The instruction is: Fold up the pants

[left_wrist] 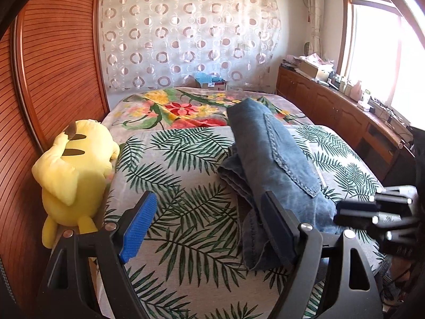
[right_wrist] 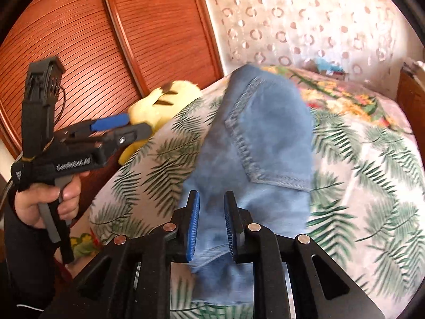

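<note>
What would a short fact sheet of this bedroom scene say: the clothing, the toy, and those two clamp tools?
pants: blue denim jeans, folded into a long bundle on the leaf-print cover
toy: yellow plush beside the wooden wardrobe
left gripper: wide open, holding nothing
right gripper: jaws slightly apart just above the jeans, nothing pinched
fold: apparently done

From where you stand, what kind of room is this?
Most likely a bedroom at home: a bed under leaf-print and floral covers, a yellow plush toy by the wooden wardrobe doors, and folded jeans lying on top.
</note>
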`<action>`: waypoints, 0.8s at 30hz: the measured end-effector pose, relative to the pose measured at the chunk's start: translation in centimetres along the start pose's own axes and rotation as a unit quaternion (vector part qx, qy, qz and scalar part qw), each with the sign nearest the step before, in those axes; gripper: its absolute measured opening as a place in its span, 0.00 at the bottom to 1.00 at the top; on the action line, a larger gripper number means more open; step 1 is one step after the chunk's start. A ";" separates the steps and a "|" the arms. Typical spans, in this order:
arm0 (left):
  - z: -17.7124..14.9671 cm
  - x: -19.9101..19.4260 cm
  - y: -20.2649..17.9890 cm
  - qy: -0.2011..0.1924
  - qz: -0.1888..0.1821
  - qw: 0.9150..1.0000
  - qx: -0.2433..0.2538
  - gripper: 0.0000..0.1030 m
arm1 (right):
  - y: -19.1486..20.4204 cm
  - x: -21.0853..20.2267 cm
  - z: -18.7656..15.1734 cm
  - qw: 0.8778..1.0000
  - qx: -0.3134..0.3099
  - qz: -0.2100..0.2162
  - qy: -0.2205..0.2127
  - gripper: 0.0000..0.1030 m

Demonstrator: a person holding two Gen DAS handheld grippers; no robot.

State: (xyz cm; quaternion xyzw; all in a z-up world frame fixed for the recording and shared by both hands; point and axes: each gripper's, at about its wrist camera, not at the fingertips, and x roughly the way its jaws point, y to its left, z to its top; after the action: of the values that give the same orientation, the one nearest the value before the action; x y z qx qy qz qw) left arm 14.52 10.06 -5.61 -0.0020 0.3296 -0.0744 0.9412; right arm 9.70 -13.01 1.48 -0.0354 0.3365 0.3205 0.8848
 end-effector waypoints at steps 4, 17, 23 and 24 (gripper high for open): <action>0.1 0.8 -1.3 0.007 -0.007 1.000 0.011 0.79 | -1.1 -0.1 0.1 0.999 -0.006 -0.046 -0.009 0.19; 0.7 4.3 -4.1 0.033 -0.014 0.999 0.034 0.79 | -0.5 5.4 -2.8 0.999 0.005 -0.043 0.014 0.19; 2.9 5.4 -6.2 0.028 -0.016 0.997 0.068 0.79 | -1.9 3.8 -2.2 0.999 0.033 -0.024 0.020 0.20; 3.3 5.7 -6.5 0.026 -0.018 0.997 0.074 0.79 | -2.5 3.6 -1.8 0.999 0.034 -0.028 0.016 0.20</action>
State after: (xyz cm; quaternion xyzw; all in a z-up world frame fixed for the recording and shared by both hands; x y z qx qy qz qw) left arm 20.05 2.63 -6.20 0.0636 0.3470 -0.1155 0.9285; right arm 12.14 -13.57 -2.53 -0.0198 0.3604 0.2831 0.8886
